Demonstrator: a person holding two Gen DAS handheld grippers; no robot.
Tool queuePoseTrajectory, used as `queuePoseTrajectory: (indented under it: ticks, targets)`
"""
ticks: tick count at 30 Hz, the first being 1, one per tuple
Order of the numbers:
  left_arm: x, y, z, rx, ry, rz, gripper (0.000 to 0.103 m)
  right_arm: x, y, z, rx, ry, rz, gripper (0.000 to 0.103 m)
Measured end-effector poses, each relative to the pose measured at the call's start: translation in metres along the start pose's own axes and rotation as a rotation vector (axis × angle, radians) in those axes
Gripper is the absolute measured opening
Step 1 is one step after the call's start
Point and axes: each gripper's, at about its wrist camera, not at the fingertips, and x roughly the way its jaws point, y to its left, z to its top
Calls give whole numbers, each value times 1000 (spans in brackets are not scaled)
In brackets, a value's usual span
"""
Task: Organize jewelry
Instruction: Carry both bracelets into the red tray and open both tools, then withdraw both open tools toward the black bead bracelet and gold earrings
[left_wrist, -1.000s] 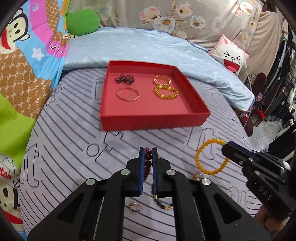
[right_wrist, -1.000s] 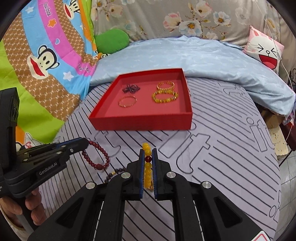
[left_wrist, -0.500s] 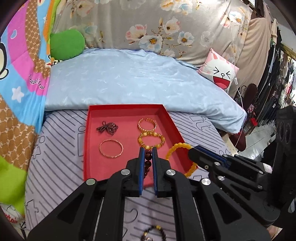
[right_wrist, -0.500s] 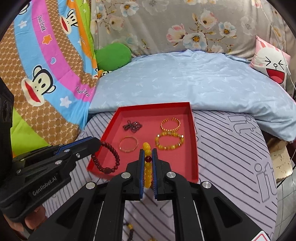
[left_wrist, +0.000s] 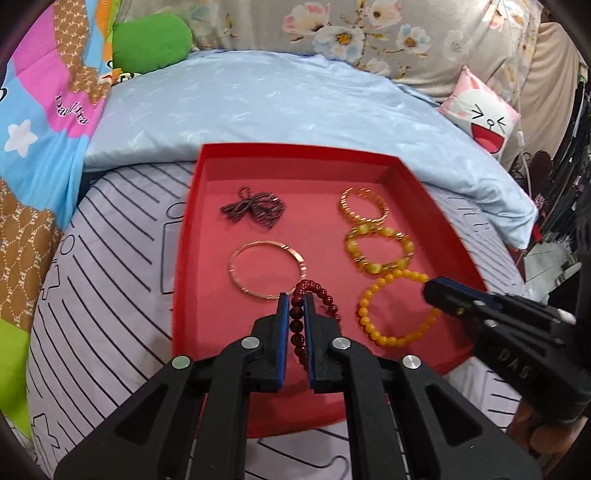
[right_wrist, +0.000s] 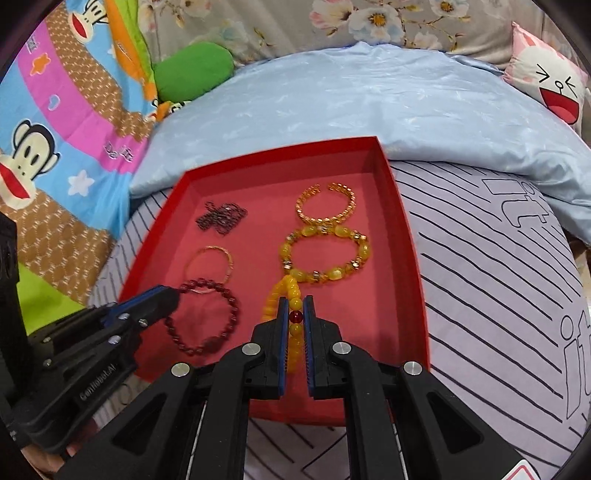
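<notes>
Now both grippers are hanging over the red tray (left_wrist: 458, 236) on the bed. The left gripper (left_wrist: 295, 314) is pinching the dark red bracelet (left_wrist: 314, 291) tight, just beside the thin gold bangle (left_wrist: 267, 271). The right gripper (right_wrist: 294, 317) is clamping the yellow bracelet (right_wrist: 286, 295), its loop touching the chunky amber bracelet (right_wrist: 325, 254). A dark chain (left_wrist: 255, 210) and gold cuff (left_wrist: 364, 205) are lying farther back.

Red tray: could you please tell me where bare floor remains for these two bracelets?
The red tray has bare floor along its near wall, below the dark red bracelet and yellow bead bracelet, and a strip between the chain and gold cuff. The right column, with the amber bracelet, is crowded.
</notes>
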Motion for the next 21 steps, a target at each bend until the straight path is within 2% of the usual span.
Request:
queuePoseTrajectory:
  ticks: [7, 9, 11, 13, 21]
  targets:
    - [4, 7, -5, 29, -17, 80, 8, 4, -7, -2, -4, -12, -50, 9]
    - [3, 7, -5, 34, -23, 106, 15, 1, -5, -2, -15, -25, -67, 14]
    - [1, 8, -5, 28, -30, 116, 33, -3, -6, -2, -12, -39, -68, 22]
    - [-3, 8, -7, 27, -48, 137, 38, -9, -8, -3, -6, -53, -66, 26]
    - [-26, 3, -16, 22, -69, 144, 39, -36, -8, -10, 13, -82, -49, 27]
